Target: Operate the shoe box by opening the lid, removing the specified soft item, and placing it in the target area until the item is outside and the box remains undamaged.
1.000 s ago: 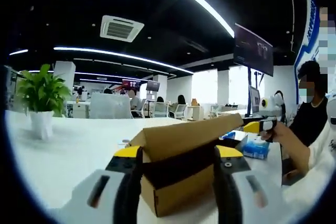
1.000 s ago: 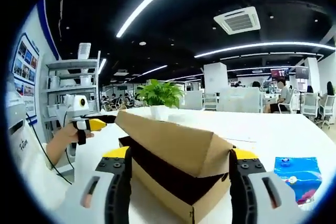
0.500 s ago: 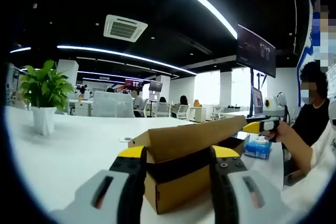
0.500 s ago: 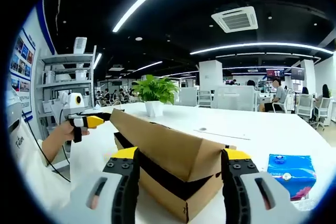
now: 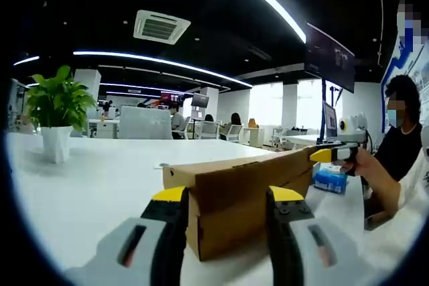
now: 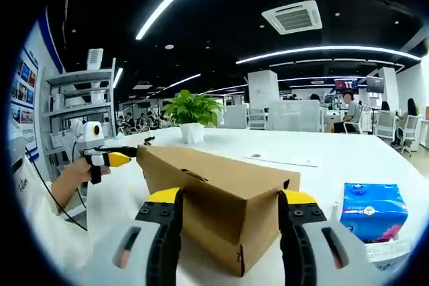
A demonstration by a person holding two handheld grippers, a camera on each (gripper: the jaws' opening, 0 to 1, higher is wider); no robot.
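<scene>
Left gripper view: shoe box (image 5: 234, 199) lid, raised earlier, now lies shut.

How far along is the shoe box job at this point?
Looks done: a blue tissue pack, probably the soft item, lies on the table outside the cardboard box. In hand: the lid, raised a second ago, now lies flat, with the left gripper and right gripper each straddling a box end, fingers apart. Left: little, perhaps only backing away. The box looks undamaged.

Inside of the shoe box (image 6: 221, 199) hidden under its lid (image 6: 201, 169).
</scene>
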